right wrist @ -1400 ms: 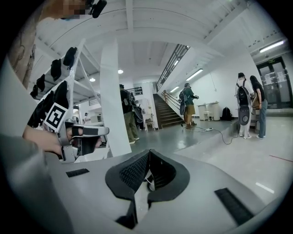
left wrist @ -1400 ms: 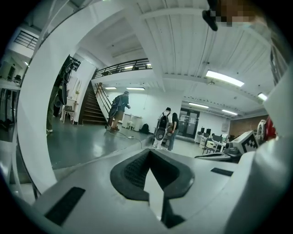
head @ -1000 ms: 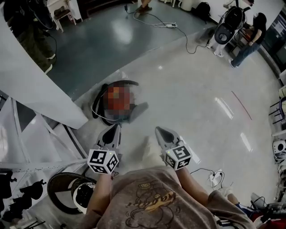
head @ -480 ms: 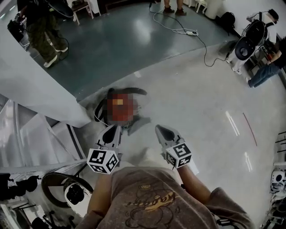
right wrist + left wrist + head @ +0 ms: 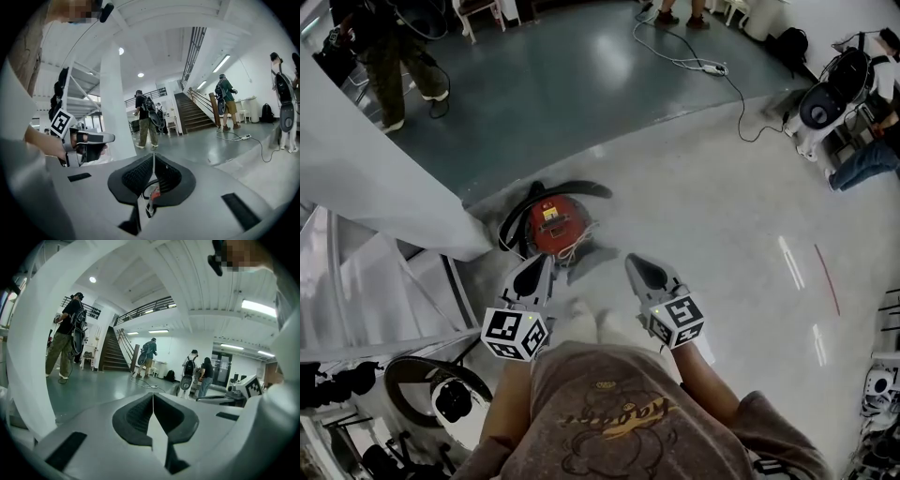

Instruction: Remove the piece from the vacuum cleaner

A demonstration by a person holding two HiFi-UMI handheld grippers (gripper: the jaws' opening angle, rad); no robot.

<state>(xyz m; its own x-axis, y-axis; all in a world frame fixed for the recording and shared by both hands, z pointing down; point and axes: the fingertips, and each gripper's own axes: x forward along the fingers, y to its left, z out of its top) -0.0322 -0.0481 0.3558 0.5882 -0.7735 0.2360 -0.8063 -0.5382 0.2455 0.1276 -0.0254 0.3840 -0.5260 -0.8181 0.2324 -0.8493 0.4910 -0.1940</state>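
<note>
Risk of dragging whole vacuum cleaner point(image 5: 551, 225), on floor point(image 5: 703, 216) just ahead and ringed by black hose point(image 5: 581, 186) and loose cord point(image 5: 572, 247), rather than freeing piece; left gripper point(image 5: 546, 264) and right gripper point(image 5: 632, 261) both pinched shut, empty, clear of it.
</note>
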